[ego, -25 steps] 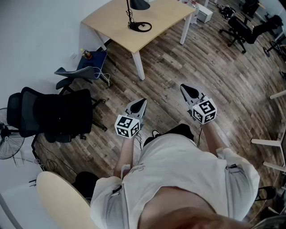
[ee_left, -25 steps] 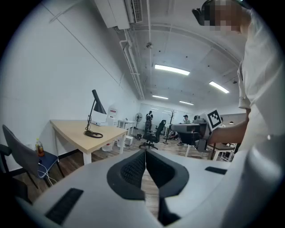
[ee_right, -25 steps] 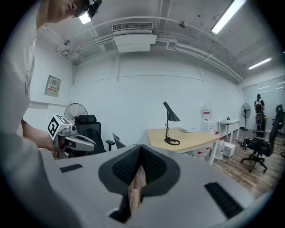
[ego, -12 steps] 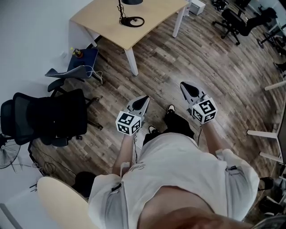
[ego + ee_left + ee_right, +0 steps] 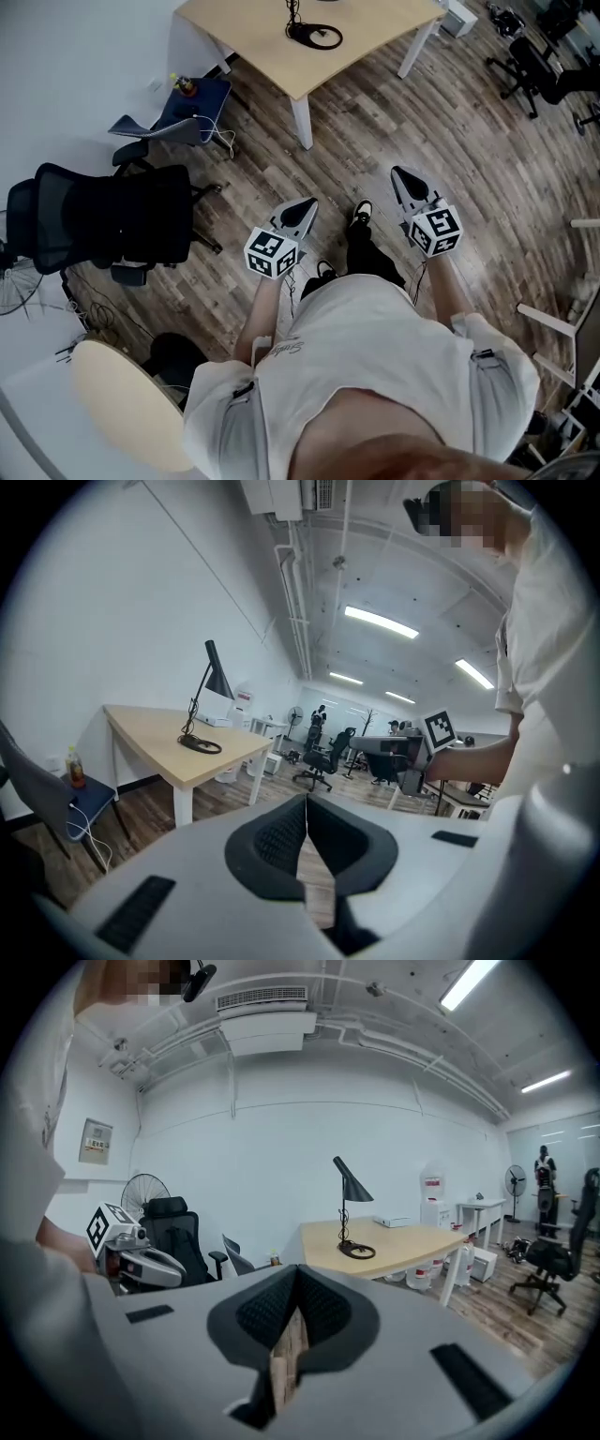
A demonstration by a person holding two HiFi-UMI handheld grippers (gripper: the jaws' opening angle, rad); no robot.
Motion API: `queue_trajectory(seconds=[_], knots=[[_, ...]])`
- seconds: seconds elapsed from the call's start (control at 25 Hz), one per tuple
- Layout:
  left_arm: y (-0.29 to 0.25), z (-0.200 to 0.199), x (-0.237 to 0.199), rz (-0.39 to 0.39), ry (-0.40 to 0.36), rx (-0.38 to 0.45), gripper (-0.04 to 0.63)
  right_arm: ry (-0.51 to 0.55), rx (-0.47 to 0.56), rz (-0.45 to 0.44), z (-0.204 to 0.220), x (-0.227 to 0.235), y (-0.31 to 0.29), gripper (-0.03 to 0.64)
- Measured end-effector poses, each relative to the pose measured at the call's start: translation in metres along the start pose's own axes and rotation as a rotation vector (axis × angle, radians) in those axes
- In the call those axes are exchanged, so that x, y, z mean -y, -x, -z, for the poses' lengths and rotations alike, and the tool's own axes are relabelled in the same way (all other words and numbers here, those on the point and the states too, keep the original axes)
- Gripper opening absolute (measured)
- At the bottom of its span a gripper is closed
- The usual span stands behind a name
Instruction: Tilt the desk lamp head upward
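The black desk lamp (image 5: 210, 679) stands on a light wooden desk (image 5: 159, 742), its cone head (image 5: 352, 1184) pointing downward. In the head view only its round base (image 5: 315, 36) and lower stem show at the top edge. Both grippers are held at waist height over the floor, far short of the desk. My left gripper (image 5: 306, 207) is shut with nothing in it, its jaws meeting in the left gripper view (image 5: 306, 803). My right gripper (image 5: 403, 175) is also shut and empty (image 5: 296, 1275).
A black office chair (image 5: 103, 230) stands to the left, with a blue chair (image 5: 192, 98) holding a bottle beside the desk. A floor fan (image 5: 14, 286) and a round tabletop (image 5: 122, 412) lie at the lower left. More office chairs (image 5: 539, 66) are at the far right.
In the head view the desk and lamp base slid upward, then to the right, as the person walks over the wooden floor. Both grippers stay shut in front of the body.
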State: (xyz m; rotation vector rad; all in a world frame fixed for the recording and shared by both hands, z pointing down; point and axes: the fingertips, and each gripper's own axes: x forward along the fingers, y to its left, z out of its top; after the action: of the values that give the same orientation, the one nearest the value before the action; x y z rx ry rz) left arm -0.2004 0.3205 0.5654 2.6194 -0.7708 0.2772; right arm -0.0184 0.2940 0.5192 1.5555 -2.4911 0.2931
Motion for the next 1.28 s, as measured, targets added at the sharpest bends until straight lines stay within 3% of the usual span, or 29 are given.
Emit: queue_trajectory(seconds=[0.24,0.44,0.8,1.04,1.28], knots=[[-0.037,-0.036,-0.055,-0.108,-0.011,-0.031,0.015,0.016,0.043,-0.060,-0.031,0.052,-0.085,-0.005],[-0.089,-0.086,-0.083,-0.170,-0.018,-0.010,0.015,0.024,0.034,-0.131,-0.052,0.108,-0.139,-0.005],[-0.180,-0.137,-0.128,-0.256,0.049,0.027,0.015,0.018,0.053,-0.219,-0.079,0.198,-0.216,-0.005],[-0.221,-0.157,-0.126,-0.243,0.036,0.016,0.015,-0.034,0.093,-0.228,-0.085,0.221,-0.222,-0.005],[-0.258,-0.165,-0.130,-0.195,-0.003,-0.018,0.015,-0.039,0.056,-0.209,-0.066,0.241,-0.213,-0.005]])
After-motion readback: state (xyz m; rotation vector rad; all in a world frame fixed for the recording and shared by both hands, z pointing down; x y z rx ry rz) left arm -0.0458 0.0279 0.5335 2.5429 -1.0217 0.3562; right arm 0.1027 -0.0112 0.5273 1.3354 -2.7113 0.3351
